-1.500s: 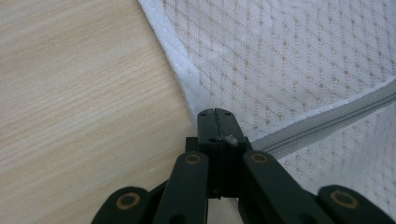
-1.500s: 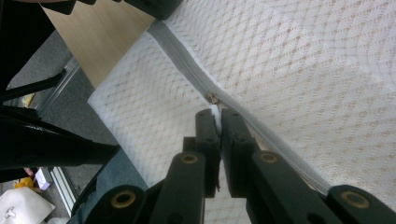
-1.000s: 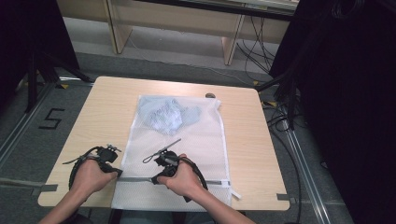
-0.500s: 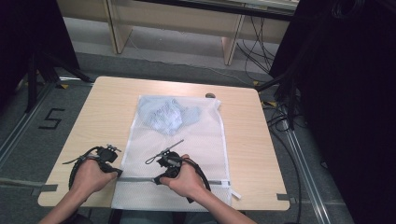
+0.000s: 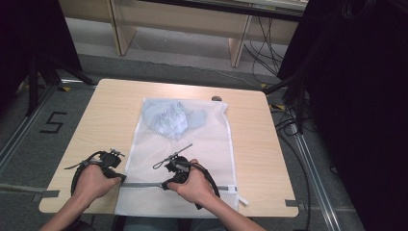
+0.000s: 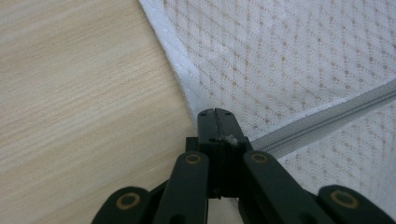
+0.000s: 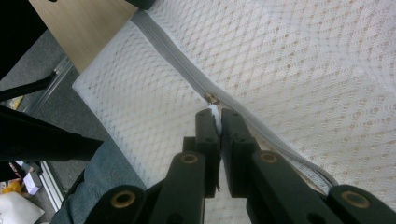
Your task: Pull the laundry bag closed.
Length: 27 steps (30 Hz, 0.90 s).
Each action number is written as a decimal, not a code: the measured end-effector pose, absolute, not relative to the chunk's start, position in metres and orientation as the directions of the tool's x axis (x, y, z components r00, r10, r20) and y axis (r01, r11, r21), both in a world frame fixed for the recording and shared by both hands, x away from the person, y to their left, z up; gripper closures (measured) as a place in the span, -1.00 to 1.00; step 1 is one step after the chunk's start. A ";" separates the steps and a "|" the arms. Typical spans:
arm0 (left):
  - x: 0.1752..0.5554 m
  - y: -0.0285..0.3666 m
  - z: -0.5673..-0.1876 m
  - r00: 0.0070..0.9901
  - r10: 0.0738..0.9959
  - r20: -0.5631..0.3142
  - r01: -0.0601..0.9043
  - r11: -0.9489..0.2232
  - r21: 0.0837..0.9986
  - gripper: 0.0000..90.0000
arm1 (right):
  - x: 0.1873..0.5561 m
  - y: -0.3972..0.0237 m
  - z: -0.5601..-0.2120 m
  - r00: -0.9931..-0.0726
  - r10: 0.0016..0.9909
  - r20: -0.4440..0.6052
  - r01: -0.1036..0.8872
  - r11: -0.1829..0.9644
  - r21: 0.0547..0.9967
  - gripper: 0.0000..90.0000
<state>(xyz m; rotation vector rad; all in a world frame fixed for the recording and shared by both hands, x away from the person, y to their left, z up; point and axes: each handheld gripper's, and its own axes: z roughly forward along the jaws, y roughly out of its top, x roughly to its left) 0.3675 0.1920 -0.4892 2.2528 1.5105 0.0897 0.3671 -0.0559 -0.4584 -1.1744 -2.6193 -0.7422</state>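
Fingers of the left gripper: pressed together, pinching the end of the grey zipper at the left edge of the white mesh laundry bag; seen at centre bottom of the left gripper view, with a small pale bit of the zipper end showing at the right finger. Fingers of the right gripper: narrow, nearly together, clamped on the small white zipper pull, just below the metal slider; centre of the right gripper view. Zipper: runs as a grey band across the bag's near end, lower centre of the high view, between the two grippers; in the right gripper view it crosses from upper left to lower right. Mesh laundry bag: lies flat on the wooden counter, middle of the high view, its near end hanging slightly over the counter's lower edge. Contents: light blue crumpled garment inside the bag's far end, upper centre of the bag. Left gripper: lower left of the high view, held in the person's left hand at the bag's left edge. Right gripper: lower centre, held in the right hand, over the bag. Small dark object: on the counter beside the bag's far right corner, too small to identify.
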 end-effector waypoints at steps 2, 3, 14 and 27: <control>0.368 0.192 -0.489 0.406 0.896 -0.179 0.869 -0.318 0.380 1.00 | 0.368 -0.057 -0.460 -0.691 0.634 0.348 0.721 0.573 0.389 0.93; 0.368 0.192 -0.489 0.406 0.896 -0.179 0.869 -0.318 0.380 1.00 | 0.368 -0.057 -0.460 -0.687 0.639 0.345 0.725 0.570 0.388 0.93; 0.368 0.192 -0.489 0.406 0.896 -0.179 0.869 -0.318 0.379 1.00 | 0.368 -0.061 -0.457 -0.680 0.644 0.352 0.732 0.563 0.384 0.93; 0.367 0.192 -0.489 0.401 0.898 -0.182 0.871 -0.311 0.381 1.00 | 0.371 -0.069 -0.457 -0.691 0.642 0.333 0.720 0.569 0.396 0.93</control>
